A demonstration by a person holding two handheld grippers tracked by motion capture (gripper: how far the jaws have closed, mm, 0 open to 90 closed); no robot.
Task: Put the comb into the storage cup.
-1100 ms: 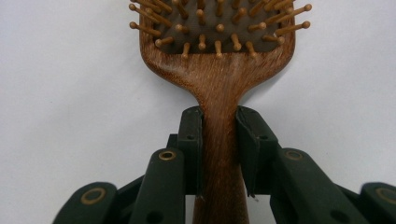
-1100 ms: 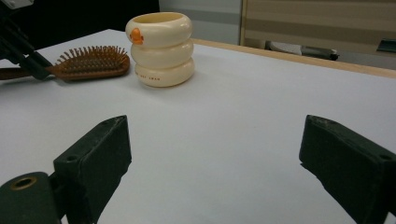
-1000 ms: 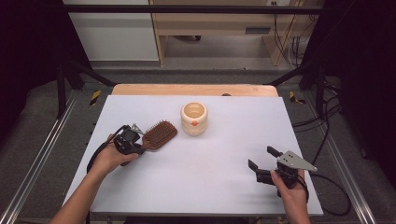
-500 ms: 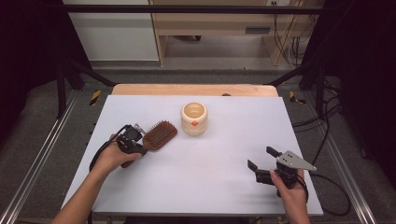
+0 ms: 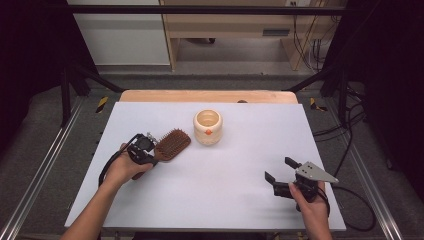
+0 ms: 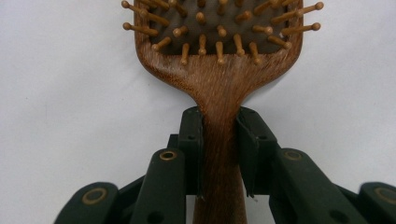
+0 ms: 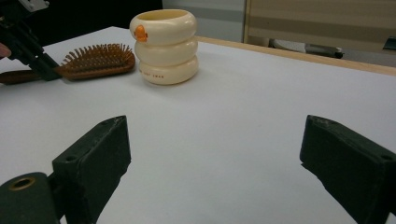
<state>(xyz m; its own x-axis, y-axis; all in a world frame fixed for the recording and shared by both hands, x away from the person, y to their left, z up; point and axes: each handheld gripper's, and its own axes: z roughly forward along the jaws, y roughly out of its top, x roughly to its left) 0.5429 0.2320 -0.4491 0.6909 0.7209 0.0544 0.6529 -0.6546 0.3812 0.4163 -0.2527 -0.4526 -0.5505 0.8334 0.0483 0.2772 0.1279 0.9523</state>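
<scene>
A wooden hairbrush (image 5: 171, 144) lies bristles-up on the white table (image 5: 235, 175), its handle clamped between the jaws of the left gripper (image 6: 219, 140). Just beside the brush head a cream ringed cup (image 5: 207, 126) stands upright, apart from it. The right gripper (image 5: 282, 177) is held wide open over bare table, well apart from both. Nothing has visibly shifted since the earlier frames.

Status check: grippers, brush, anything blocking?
Left gripper shut on hairbrush handle, brush lying bristles-up on the table. Right gripper open, holding nothing, near table edge. Cream cup stands just beyond the brush head, apart from it.
</scene>
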